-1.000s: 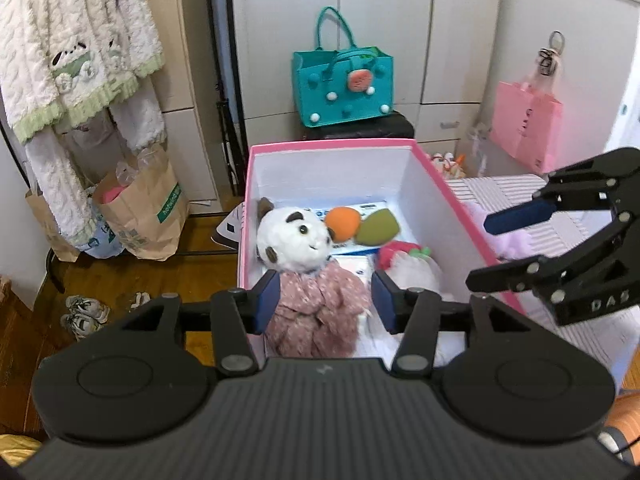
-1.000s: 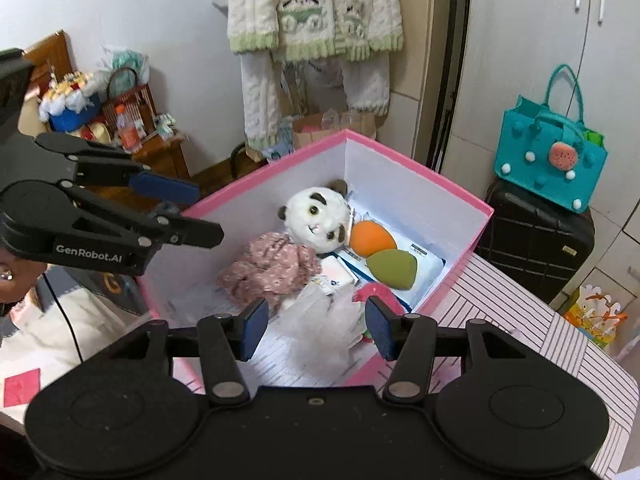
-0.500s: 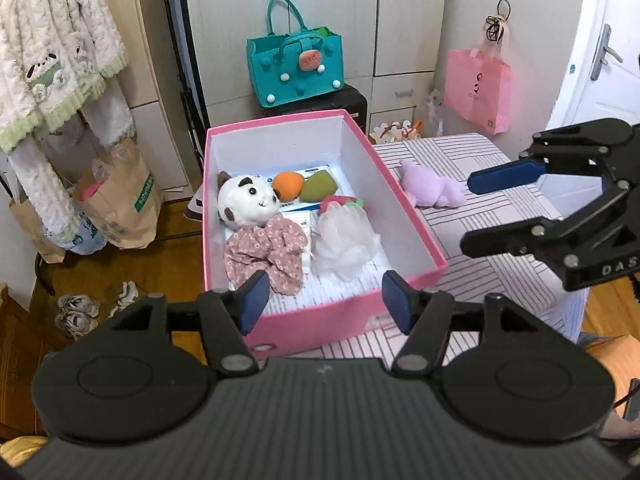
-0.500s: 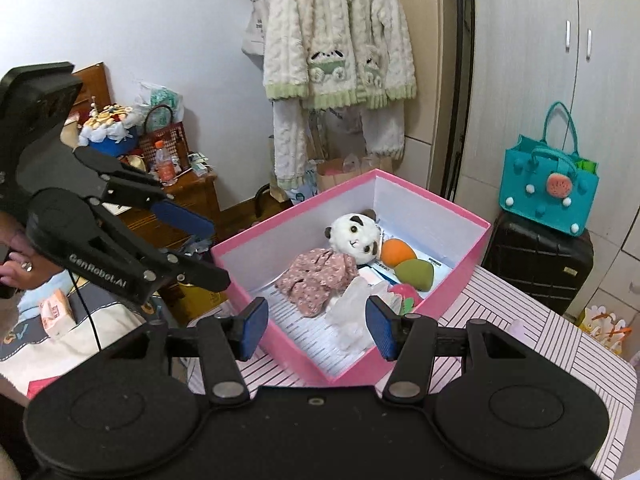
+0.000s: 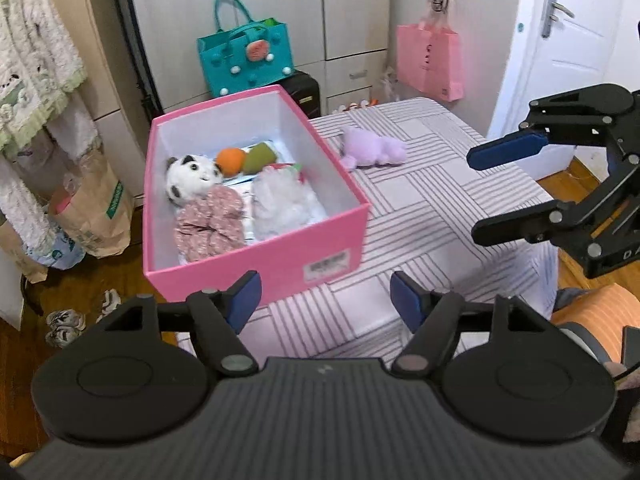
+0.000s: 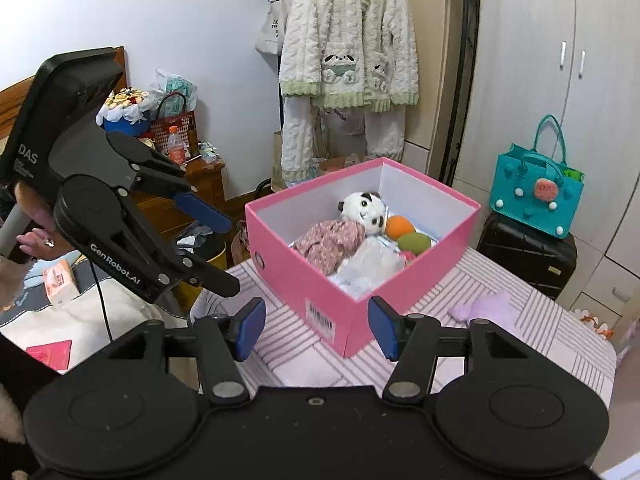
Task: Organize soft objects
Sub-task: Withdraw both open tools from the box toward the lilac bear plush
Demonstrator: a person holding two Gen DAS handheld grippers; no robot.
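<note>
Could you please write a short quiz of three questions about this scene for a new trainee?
1. True or false: the purple plush toy lies inside the pink box.
2. Which lies beside the orange ball? A) a green ball B) a shoe C) a bottle
3. Fill in: the left tongs and the right tongs hold ____.

Key: 1. False, it lies on the striped table. 2. A. 3. nothing; both are opening.

One pink cardboard box point(image 5: 256, 256); one panda plush point(image 5: 192, 178); one purple plush toy point(image 5: 372, 148); two egg-shaped sponges, orange point(image 5: 231, 160) and green point(image 5: 260, 159).
</note>
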